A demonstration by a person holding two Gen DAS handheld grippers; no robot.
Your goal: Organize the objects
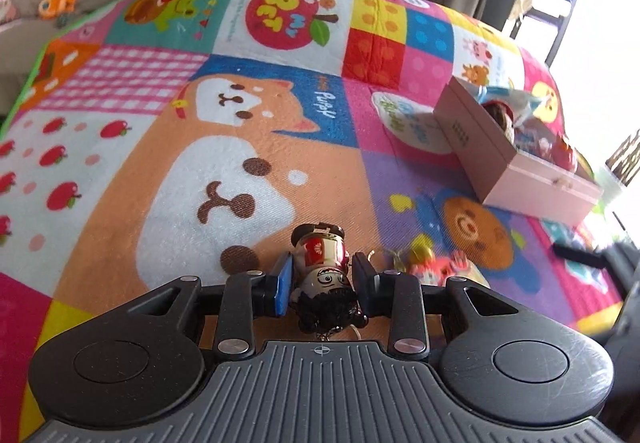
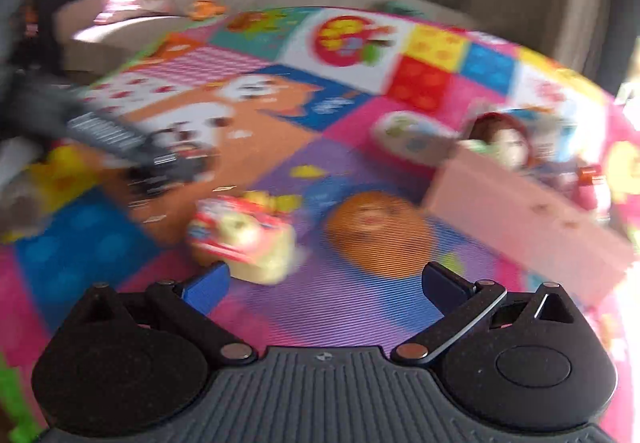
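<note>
Figurine (image 1: 323,275) sits clenched between the left gripper (image 1: 322,279) fingers, long axis along them, above the play mat (image 1: 120,171). Pink box (image 1: 516,159) lies at two o'clock. Right gripper (image 2: 324,283) fingers stand released, nearer a red-and-cream toy (image 2: 244,243) at eleven o'clock.

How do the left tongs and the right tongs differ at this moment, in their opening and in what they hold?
The left tongs stand narrow, their pads closed on a small doll figure; the right tongs stand wide and hold nothing. The left tongs' view is sharp, while the right tongs' view is blurred. A red-and-cream toy lies just beyond the right tongs, untouched. Both are above the same colourful play mat, with the pink box to the right.
</note>
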